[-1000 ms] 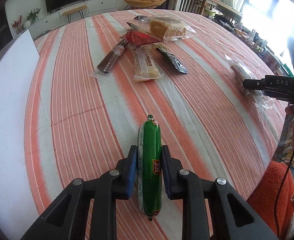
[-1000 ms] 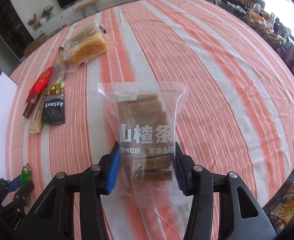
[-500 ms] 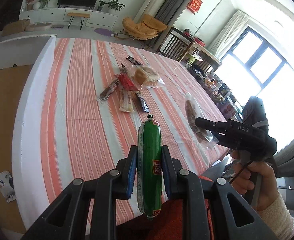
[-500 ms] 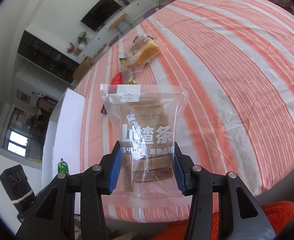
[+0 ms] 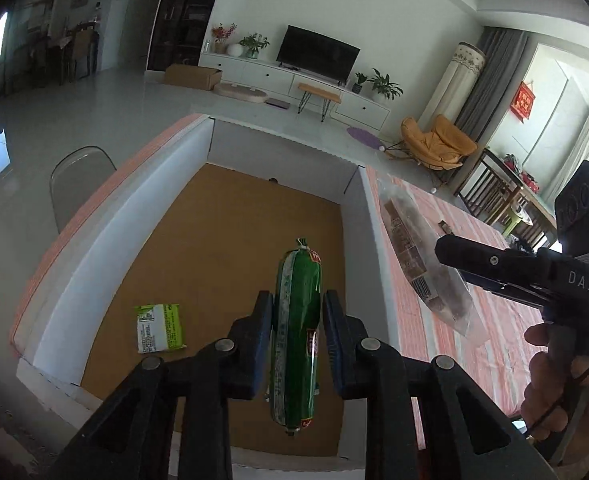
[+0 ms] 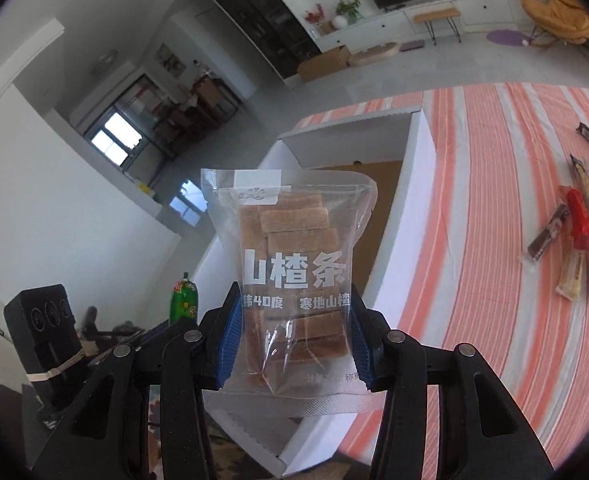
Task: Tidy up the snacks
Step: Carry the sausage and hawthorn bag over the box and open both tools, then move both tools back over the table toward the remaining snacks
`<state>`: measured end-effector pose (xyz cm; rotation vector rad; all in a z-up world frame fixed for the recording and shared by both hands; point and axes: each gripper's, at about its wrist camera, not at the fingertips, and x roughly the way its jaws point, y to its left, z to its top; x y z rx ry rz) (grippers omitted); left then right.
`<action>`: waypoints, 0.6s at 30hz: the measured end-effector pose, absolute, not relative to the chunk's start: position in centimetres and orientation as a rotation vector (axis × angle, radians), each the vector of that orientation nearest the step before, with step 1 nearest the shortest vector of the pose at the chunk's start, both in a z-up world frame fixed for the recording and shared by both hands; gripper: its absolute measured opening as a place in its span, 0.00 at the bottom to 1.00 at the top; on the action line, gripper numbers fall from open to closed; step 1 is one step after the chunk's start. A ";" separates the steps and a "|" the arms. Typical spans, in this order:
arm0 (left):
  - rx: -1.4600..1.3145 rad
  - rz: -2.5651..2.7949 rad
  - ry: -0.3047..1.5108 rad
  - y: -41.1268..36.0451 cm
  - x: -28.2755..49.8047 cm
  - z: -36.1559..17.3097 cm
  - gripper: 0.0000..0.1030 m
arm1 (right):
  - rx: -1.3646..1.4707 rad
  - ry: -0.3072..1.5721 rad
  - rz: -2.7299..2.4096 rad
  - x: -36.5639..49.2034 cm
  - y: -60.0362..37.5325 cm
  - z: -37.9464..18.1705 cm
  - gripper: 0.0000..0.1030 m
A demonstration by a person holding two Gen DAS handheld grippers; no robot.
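A green sausage [image 5: 296, 332] hangs between the pads of my left gripper [image 5: 297, 300], over the brown floor of a white-walled box [image 5: 94, 264]. The jaws are opening, and thin gaps show beside the slightly tilted sausage. My right gripper [image 6: 296, 300] is shut on a clear bag of brown hawthorn strips [image 6: 290, 248], held upright over the box's near wall [image 6: 406, 240]. Its jaws are beginning to open, but the pads still touch the bag. In the left wrist view the bag [image 5: 414, 264] hangs just right of the box wall. A green-and-white packet [image 5: 160, 328] lies inside the box.
The box stands at the end of a table with an orange-striped cloth [image 6: 474, 200]. Several snack packets [image 6: 580, 224] lie on the cloth to the right. A person's hand [image 5: 554, 368] grips the right tool. A grey chair [image 5: 80, 176] stands left of the box.
Both grippers rose off the table and swung left over the box, each carrying its snack. The sausage now looks looser and slightly tilted between the left pads.
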<state>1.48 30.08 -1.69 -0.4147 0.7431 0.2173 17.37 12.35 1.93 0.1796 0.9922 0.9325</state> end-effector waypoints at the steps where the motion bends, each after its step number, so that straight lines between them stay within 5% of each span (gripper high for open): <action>1: -0.415 0.259 0.753 30.7 1.5 -2.5 0.47 | 0.143 0.998 0.923 17.6 13.6 1.5 0.65; 3: -0.435 0.306 0.759 31.4 1.1 -3.9 0.78 | 0.066 0.994 0.881 17.9 14.8 1.1 0.72; 9: -0.401 0.226 0.734 28.2 1.9 -4.4 0.82 | 0.045 0.910 0.727 18.9 7.6 -1.0 0.74; 18: -0.286 -0.181 0.785 13.8 6.1 -2.7 0.91 | -0.044 0.975 0.122 20.1 -10.9 -11.7 0.75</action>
